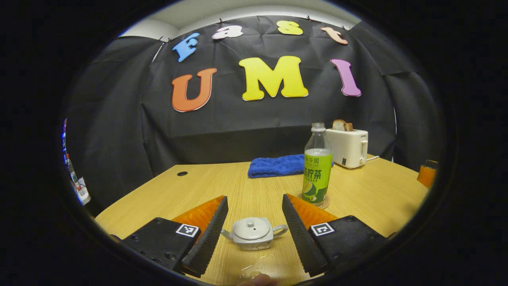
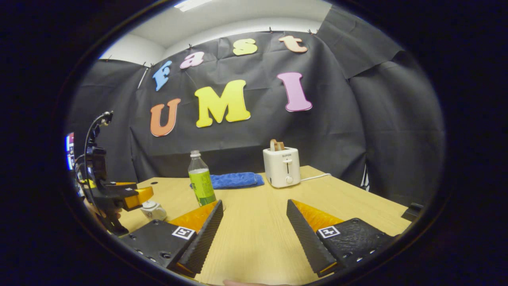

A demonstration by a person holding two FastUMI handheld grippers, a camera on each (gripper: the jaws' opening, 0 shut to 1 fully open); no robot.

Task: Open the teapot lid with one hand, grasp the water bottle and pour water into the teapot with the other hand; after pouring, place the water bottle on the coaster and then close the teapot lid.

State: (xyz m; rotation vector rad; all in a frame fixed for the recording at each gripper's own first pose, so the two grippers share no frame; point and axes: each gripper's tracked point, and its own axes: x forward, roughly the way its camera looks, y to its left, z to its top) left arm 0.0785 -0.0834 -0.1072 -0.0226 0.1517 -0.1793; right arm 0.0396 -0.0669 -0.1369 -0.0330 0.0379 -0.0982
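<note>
Both tools gape, left tool [image 1: 254, 230] framing the lidded teapot [image 1: 253, 233]; right tool [image 2: 254, 234] over bare table [image 2: 254, 242].

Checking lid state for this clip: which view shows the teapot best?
The left gripper view: the teapot sits centred between the open left tongs, lid on, spout and handle both clear. In the right gripper view the teapot is small at the left edge, partly hidden behind the left tongs.
</note>
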